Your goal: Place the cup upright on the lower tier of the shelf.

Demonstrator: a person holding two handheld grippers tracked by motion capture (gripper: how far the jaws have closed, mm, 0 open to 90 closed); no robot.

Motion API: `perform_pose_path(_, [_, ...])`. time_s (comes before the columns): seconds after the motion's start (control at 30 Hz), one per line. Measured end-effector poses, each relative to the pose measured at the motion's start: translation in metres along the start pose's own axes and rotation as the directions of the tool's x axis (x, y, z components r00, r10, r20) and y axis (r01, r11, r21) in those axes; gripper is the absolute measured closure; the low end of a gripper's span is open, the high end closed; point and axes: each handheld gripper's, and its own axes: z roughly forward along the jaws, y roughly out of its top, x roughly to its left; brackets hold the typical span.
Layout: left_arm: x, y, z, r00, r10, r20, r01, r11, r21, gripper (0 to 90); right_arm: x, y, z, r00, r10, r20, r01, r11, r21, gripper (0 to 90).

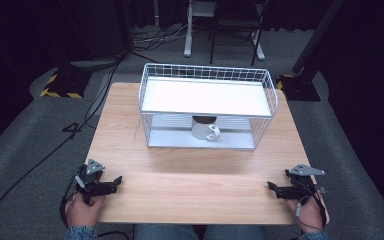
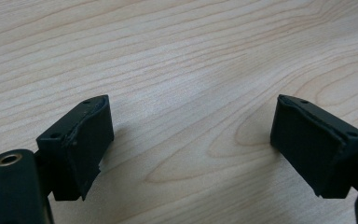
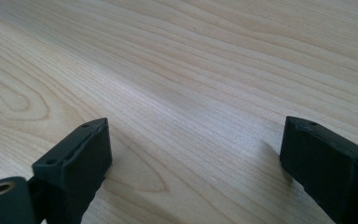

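While the white ceramic mug (image 1: 204, 129) stands upright on the lower tier of the white two-level wire rack (image 1: 207, 106), under its flat upper shelf, with its handle turned toward our side, we keep both tools well away from it at the near edge of the light wooden table (image 1: 190, 170). Our left gripper (image 1: 111, 183) rests by the near left corner, its black jaws spread wide with nothing between them; its own view has bare wood grain (image 2: 186, 93) in the gap. Our right gripper (image 1: 276, 188) lies by the near right corner, jaws likewise parted wide and empty over plain tabletop (image 3: 191, 107). Beyond the table lie grey carpet (image 1: 25, 135) and black cables (image 1: 45, 155).
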Motion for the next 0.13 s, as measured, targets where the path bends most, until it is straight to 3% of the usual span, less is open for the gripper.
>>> perform_pose_path(0.13, [0.0000,0.0000,0.0000,1.0000,0.000,0.000,0.000,1.0000,0.000,13.5,0.0001,0.0000,0.0002,1.0000,0.006,0.004,-0.006,1.000,0.001,7.9])
